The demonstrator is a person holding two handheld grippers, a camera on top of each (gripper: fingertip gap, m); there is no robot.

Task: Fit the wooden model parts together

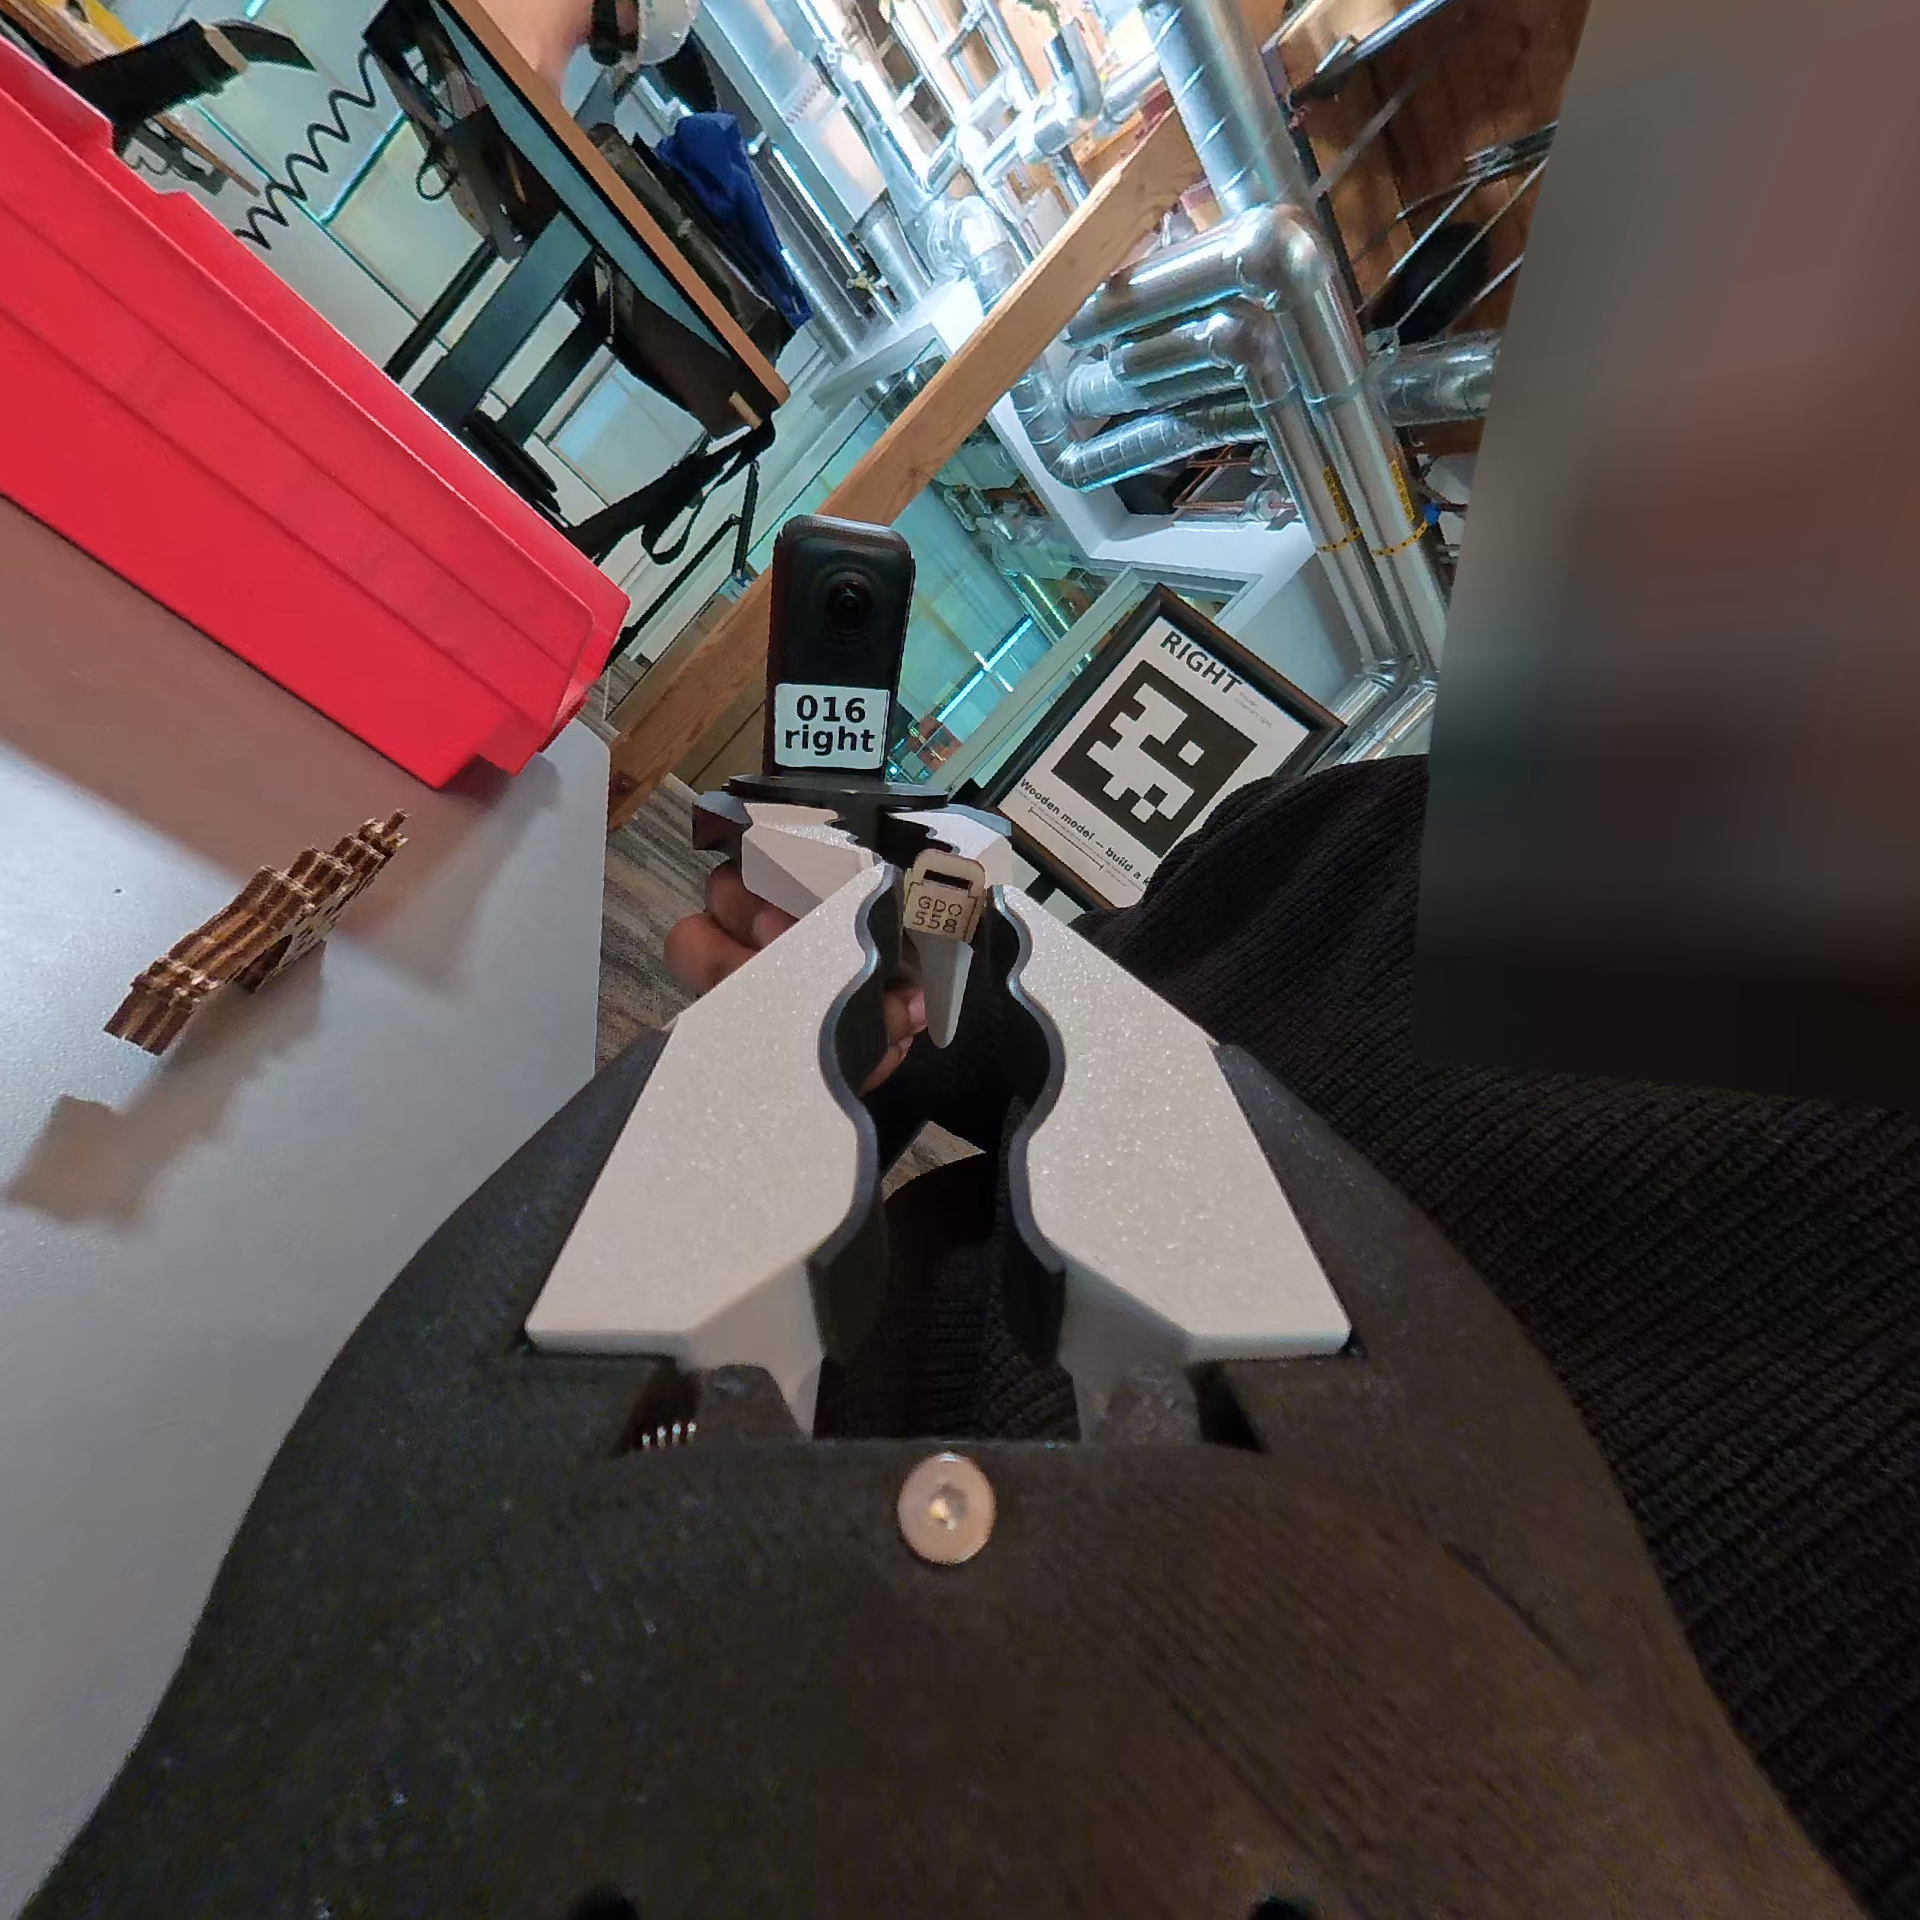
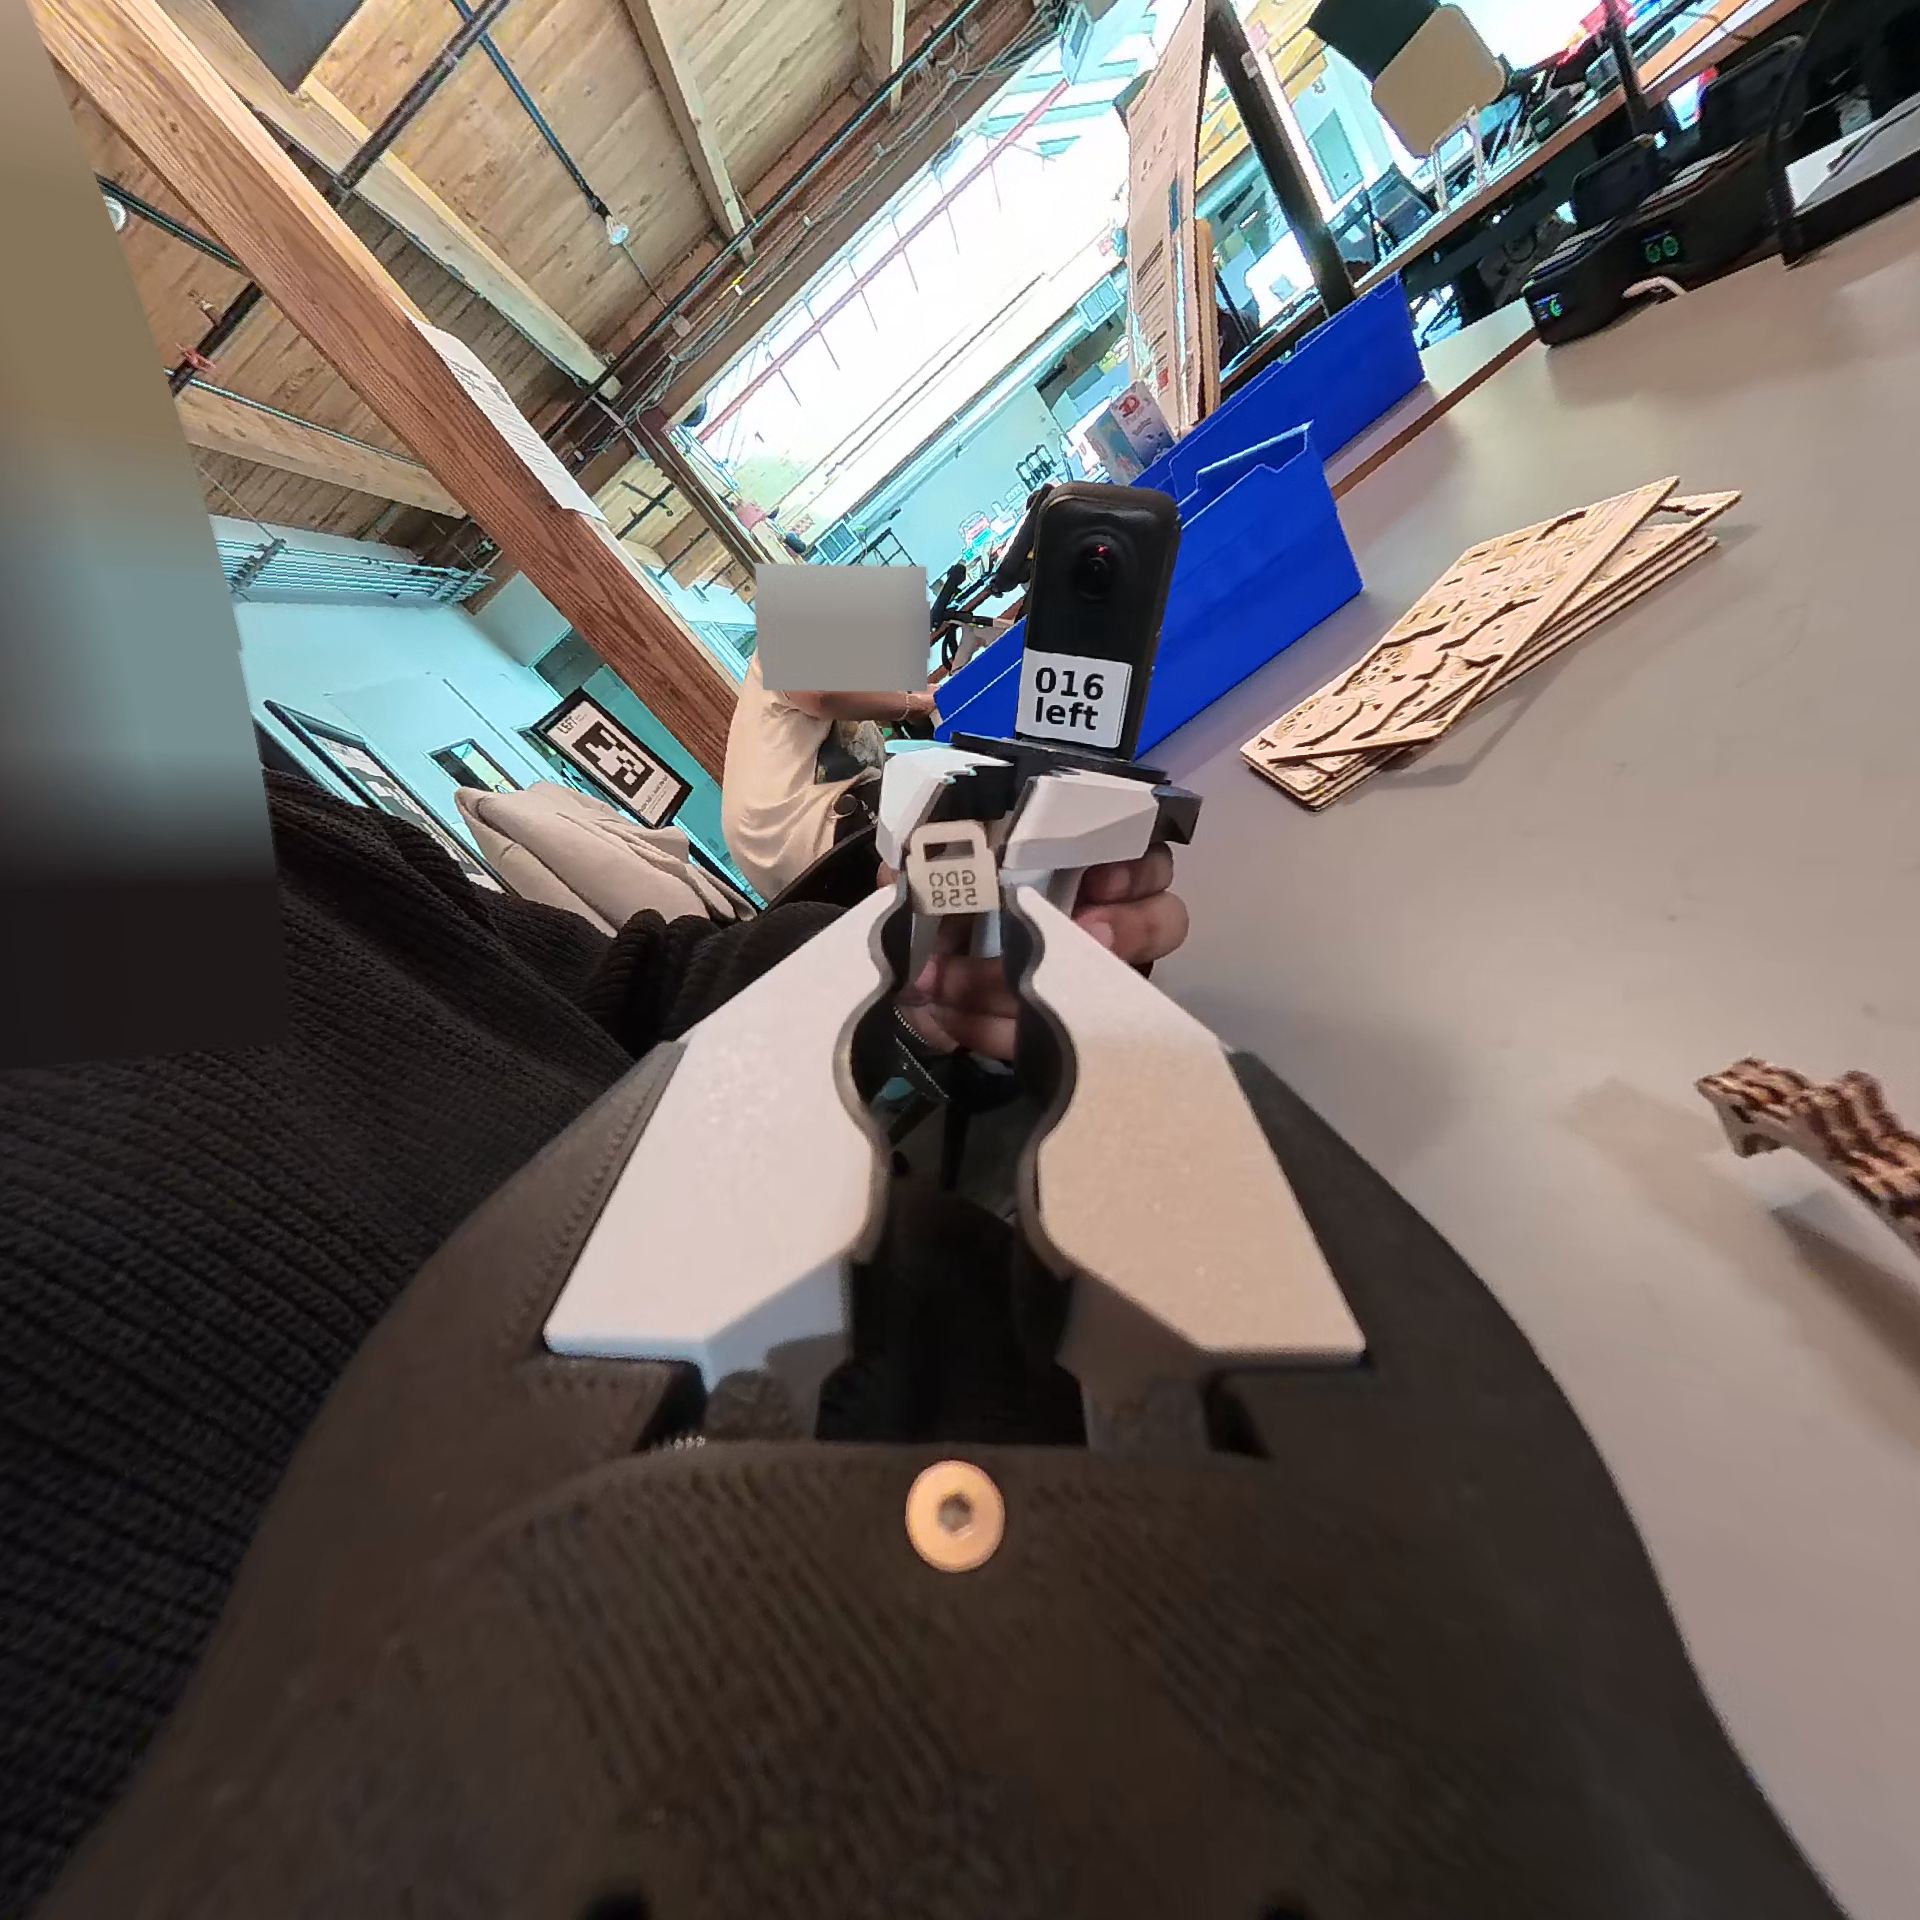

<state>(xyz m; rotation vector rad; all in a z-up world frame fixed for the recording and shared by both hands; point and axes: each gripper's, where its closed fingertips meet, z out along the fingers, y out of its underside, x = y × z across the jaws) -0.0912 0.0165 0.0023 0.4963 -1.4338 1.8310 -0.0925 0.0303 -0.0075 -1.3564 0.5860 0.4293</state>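
Observation:
A small pale wooden part (image 1: 940,909) with engraved marks hangs in the air between the two grippers, which face each other tip to tip off the table's near edge. My left gripper (image 1: 940,885) has its tips closed in on the part's side edges. My right gripper (image 2: 953,912) is nearly closed too, with the same part (image 2: 951,878) at its tips. A dark brown layered wooden assembly (image 1: 260,935) lies on the grey table (image 1: 208,1299), left of the left gripper; it also shows in the right wrist view (image 2: 1829,1132).
A stack of laser-cut plywood sheets (image 2: 1486,644) lies on the table beyond blue bins (image 2: 1247,561). A red bin (image 1: 260,468) stands at the table's far left. A black knit sleeve (image 1: 1558,1247) is close by. A person (image 2: 790,800) sits in the background. My left and right fingertips are right by each other.

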